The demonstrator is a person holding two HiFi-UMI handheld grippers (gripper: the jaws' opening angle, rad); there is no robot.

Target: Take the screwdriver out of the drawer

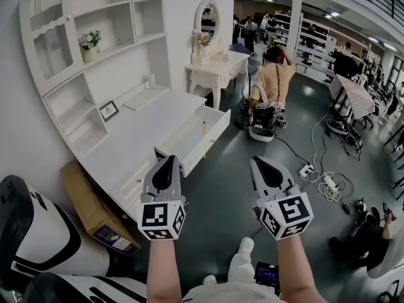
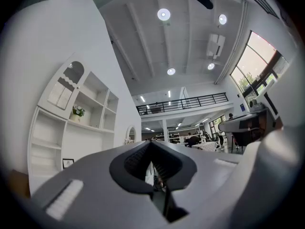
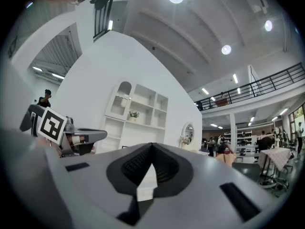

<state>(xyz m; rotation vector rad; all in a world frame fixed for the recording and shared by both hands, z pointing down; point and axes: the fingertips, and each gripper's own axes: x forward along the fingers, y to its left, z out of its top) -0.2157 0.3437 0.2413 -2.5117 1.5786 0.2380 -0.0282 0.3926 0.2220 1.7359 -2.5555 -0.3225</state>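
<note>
A white desk stands against the wall with its drawer pulled open. Inside the drawer lies a small yellow-handled tool, which looks like the screwdriver. Both grippers hang in the air in front of the desk, well short of the drawer. My left gripper is shut, tips touching and nothing between them; its tip points over the desk edge. My right gripper is also shut and holds nothing; its tip points at the white shelf unit. The screwdriver shows in neither gripper view.
A cardboard box lies on the floor left of the desk, beside a white rounded machine. A dressing table with mirror stands beyond the drawer. A seated person and cables with a power strip are on the grey floor.
</note>
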